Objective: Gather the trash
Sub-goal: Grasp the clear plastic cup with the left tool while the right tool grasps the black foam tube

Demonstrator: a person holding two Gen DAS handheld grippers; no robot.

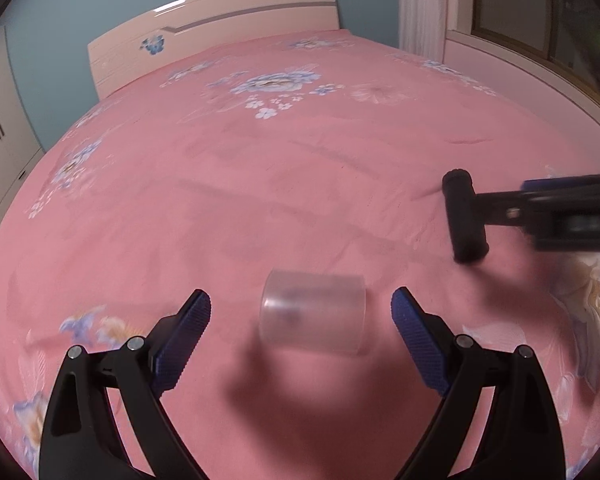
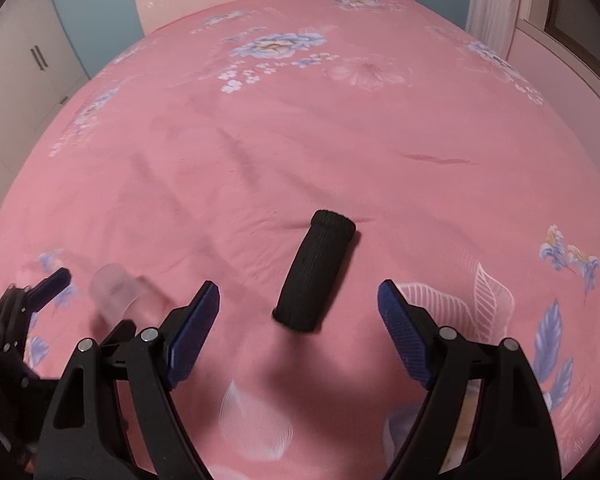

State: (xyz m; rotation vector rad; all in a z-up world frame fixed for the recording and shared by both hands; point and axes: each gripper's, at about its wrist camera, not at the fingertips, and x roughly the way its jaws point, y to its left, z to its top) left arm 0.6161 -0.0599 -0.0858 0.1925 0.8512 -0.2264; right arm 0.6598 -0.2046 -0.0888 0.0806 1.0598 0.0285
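- A clear plastic cup (image 1: 314, 312) lies on its side on the pink floral bedspread (image 1: 300, 160), blurred in the left wrist view, with its open mouth toward the camera.
- The left hand-held gripper (image 1: 301, 312) hangs over the cup with its blue-padded fingers (image 1: 188, 336) spread wide, one to each side of the cup (neither pad touches it).
- A black knitted roll (image 2: 314, 270), tube-shaped and ribbed, lies on the same bedspread to the right of the cup and well apart from it; it lies lengthwise away from the right wrist camera, tilted a little.
- The right hand-held gripper (image 2: 299, 312) stands open above the near end of the black roll, pads clear of it on both sides and nothing held.
- In the left wrist view the black roll (image 1: 464, 216) shows at the right edge, with the right hand-held gripper's dark body (image 1: 560, 216) reaching in beside it.
- In the right wrist view the cup (image 2: 116, 292) shows at lower left as a pale blur, beside the left hand-held gripper (image 2: 40, 292).
- Both grippers cast dark shadows on the cloth beneath them.
- Farther off stand a pale headboard (image 1: 220, 28) with a blue flower motif, a blue-grey wall (image 1: 80, 8), white wardrobe doors (image 2: 24, 64) on the left and a white curtain (image 1: 420, 4) on the right.
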